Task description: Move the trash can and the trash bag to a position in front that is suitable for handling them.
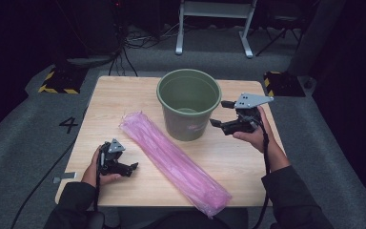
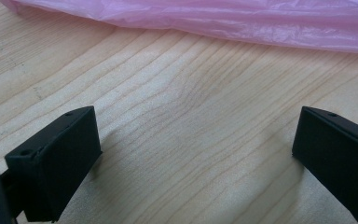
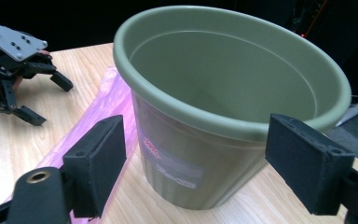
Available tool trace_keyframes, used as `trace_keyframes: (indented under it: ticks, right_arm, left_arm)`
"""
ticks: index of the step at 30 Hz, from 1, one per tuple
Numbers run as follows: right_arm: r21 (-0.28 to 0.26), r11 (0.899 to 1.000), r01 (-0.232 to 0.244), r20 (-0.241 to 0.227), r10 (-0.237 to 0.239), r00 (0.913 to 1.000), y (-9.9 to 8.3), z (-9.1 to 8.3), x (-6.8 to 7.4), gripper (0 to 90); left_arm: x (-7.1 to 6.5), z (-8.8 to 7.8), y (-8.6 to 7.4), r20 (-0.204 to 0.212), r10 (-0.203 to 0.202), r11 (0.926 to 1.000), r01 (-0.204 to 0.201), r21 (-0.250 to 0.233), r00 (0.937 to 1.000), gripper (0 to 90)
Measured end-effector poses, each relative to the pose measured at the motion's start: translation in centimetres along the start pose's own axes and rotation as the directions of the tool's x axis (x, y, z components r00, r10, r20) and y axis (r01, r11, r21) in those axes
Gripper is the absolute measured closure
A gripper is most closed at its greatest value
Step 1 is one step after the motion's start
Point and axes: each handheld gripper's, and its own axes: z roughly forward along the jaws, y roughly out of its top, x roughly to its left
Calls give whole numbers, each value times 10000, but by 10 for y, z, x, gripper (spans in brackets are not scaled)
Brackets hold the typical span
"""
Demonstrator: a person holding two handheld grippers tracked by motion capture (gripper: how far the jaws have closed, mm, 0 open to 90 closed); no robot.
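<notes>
Two hand-held grippers, both with jaws spread wide and empty. Pink bag roll (image 1: 174, 161) flat on the desk (image 1: 109, 98), long axis running diagonally from just left of the green bucket (image 1: 189, 104) down toward the desk's near edge. Left hand-held gripper (image 1: 126, 168) low on the desk, well left of the bucket, just beside the roll and nearer to it. Right hand-held gripper (image 1: 222, 113) raised just right of the bucket, facing its wall. Likely next: left closing on the roll's side.
</notes>
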Motion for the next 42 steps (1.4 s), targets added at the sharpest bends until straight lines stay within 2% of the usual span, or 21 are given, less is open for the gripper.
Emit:
trace_keyframes:
  ticks: [5,11,16,22,28,29,34,38,42]
  right_arm:
    - [-15,10000,15,-72,-15,10000,5,1,2,207]
    - [-36,9996,292,-77,-292,9995,14,5,5,208]
    - [-19,9996,271,-108,-272,9996,21,10,4,209]
    - [-16,9999,159,-407,-159,9990,29,18,3,209]
    - [228,9995,229,-595,-215,9980,32,29,5,209]
    - [254,9995,172,-779,-152,9968,33,34,5,209]
    - [449,9988,183,-973,-138,9952,36,44,5,220]
    - [736,9970,234,-1117,-150,9936,36,52,6,268]
    - [963,9943,463,-1361,-329,9901,36,60,8,378]
  left_arm:
    - [0,0,0,1,1,10000,-1,-1,10000,8]
    - [0,0,0,-3,3,10000,-3,0,10000,8]
    - [0,0,0,-1,9,10000,-9,5,10000,8]
    - [0,0,0,-3,11,10000,-11,6,10000,8]
    - [0,0,0,0,5,10000,-5,5,10000,8]
    - [0,0,0,-1,6,10000,-6,6,10000,8]
    - [0,0,0,-2,4,10000,-4,6,10000,8]
    - [0,0,0,-3,5,10000,-5,6,10000,8]
    - [0,0,0,-4,7,10000,-7,5,10000,8]
